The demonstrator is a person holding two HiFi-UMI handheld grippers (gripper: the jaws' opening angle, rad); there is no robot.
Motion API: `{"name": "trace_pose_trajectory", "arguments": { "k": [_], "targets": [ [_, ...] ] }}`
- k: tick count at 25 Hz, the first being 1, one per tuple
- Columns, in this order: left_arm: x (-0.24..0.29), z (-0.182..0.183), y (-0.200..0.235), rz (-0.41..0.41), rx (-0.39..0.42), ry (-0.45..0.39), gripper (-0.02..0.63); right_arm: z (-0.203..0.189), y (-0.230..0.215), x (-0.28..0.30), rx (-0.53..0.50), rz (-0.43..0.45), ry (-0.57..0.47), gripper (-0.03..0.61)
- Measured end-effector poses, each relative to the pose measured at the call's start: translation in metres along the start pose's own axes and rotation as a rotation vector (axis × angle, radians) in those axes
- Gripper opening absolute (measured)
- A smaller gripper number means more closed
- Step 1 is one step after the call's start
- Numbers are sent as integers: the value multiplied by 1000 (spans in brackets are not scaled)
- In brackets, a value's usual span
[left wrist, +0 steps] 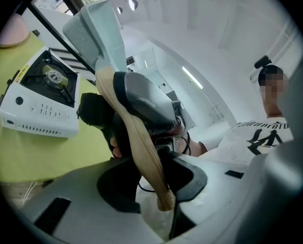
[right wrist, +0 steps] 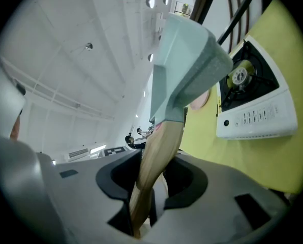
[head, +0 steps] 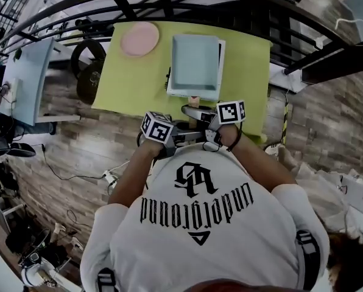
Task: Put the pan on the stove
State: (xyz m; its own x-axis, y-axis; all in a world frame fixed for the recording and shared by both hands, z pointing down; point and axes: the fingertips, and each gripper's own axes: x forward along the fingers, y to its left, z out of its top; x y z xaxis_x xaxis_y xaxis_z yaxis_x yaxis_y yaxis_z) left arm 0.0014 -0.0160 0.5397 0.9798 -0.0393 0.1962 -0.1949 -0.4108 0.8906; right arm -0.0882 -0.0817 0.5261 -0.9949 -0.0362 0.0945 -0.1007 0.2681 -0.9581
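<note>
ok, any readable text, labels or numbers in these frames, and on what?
"underground": gothic print on the person's white shirt, upside down in the head view, beside a logo; best reading.
Yellow label on the stove corner: too small to read.
Markings on the stove's front panel: too small to read.
Marker cubes: square patterns only, no words.

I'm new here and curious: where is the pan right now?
Head view, centre: the blue pan is held by its wooden handle over the white stove on the green table, right of the pink plate.
</note>
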Motion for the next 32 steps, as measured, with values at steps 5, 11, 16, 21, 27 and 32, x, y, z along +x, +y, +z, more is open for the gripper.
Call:
{"name": "trace_pose_trajectory", "arguments": {
  "k": [5,11,16,21,27,32],
  "targets": [
    [12,32,19,3,12,27,133,35,-17,-7,-9,-7,2,138],
    [7,58,35,12,0,36,133,65,-27,0,15,2,-18,138],
    [2,64,44,14,-16,48,132,73,-34,5,24,6,-31,138],
    [-5,66,57,-8,-24,76,133,78,-48,15,51,-12,-52,138],
    [-15,65,85,-29,-27,130,133,86,-74,30,50,-47,-86,140],
    [-13,65,109,-51,-49,191,133,93,-101,33,97,-78,-122,138]
  ]
}}
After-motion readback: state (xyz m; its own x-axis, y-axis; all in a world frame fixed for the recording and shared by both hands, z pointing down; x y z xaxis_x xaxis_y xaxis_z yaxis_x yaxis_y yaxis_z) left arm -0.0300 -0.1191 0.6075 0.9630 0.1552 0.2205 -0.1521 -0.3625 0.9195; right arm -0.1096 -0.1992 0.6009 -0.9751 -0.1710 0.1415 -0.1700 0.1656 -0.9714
